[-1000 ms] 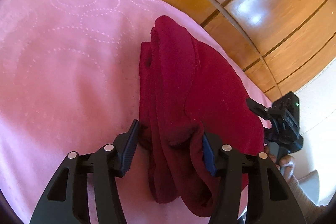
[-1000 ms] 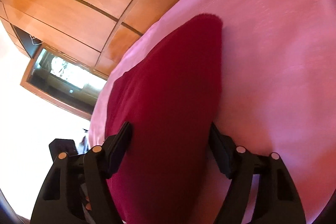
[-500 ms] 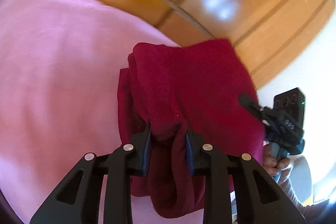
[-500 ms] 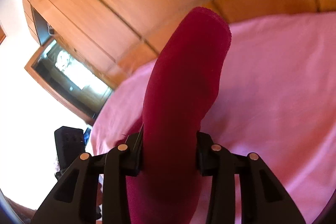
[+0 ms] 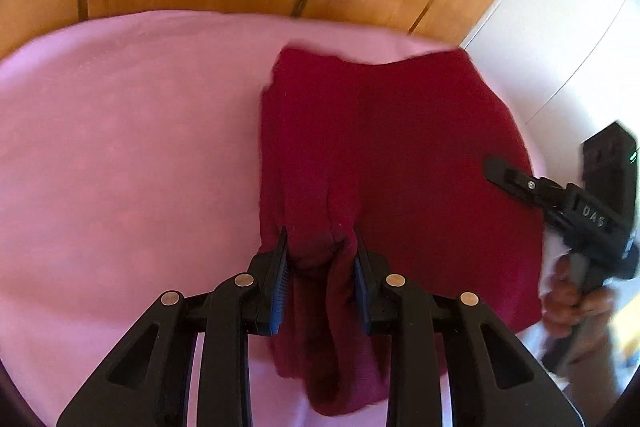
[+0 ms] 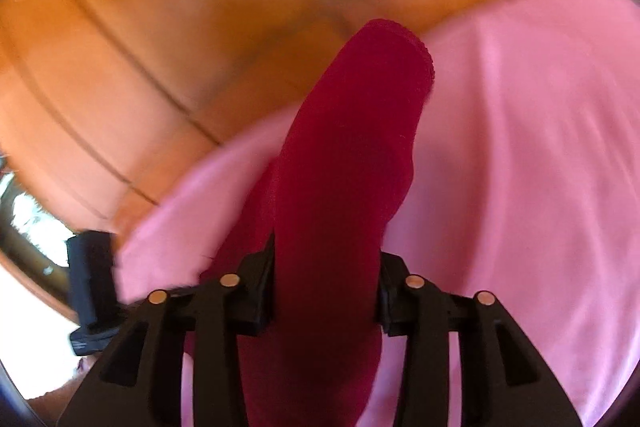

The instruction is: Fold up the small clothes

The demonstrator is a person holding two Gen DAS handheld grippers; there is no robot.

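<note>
Both grippers have hold of the same dark red garment [image 5: 384,155], which is over a pink sheet [image 5: 120,147].

In the left wrist view, the left gripper [image 5: 320,259] sits at the bottom centre, its jaws clamped on a bunched fold of the garment's near edge. The cloth puckers between the blue pads [image 5: 280,271] and a loose lobe hangs below them toward the bottom of the frame. From the pinch the garment spreads up and to the right, its far edge running just under the top of the sheet. At the right edge of this frame the right gripper [image 5: 504,175] reaches in, one black finger lying against the garment's right side, with the person's hand [image 5: 568,303] round its handle lower right. From here I cannot tell how its jaws stand.

The right wrist view settles that: the right gripper [image 6: 326,283] at bottom centre has its jaws pressed against both sides of a thick roll of the garment [image 6: 348,187]. The roll rises up the middle of the frame, its ribbed end standing clear of the sheet [image 6: 520,147] at upper centre. The sheet fills the right side and lower left; this frame is rather blurred.

Orange wooden panels [image 6: 140,47] with dark seams fill the background at the top of both views, and a white wall [image 5: 560,7] shows at upper right in the left wrist view.
</note>
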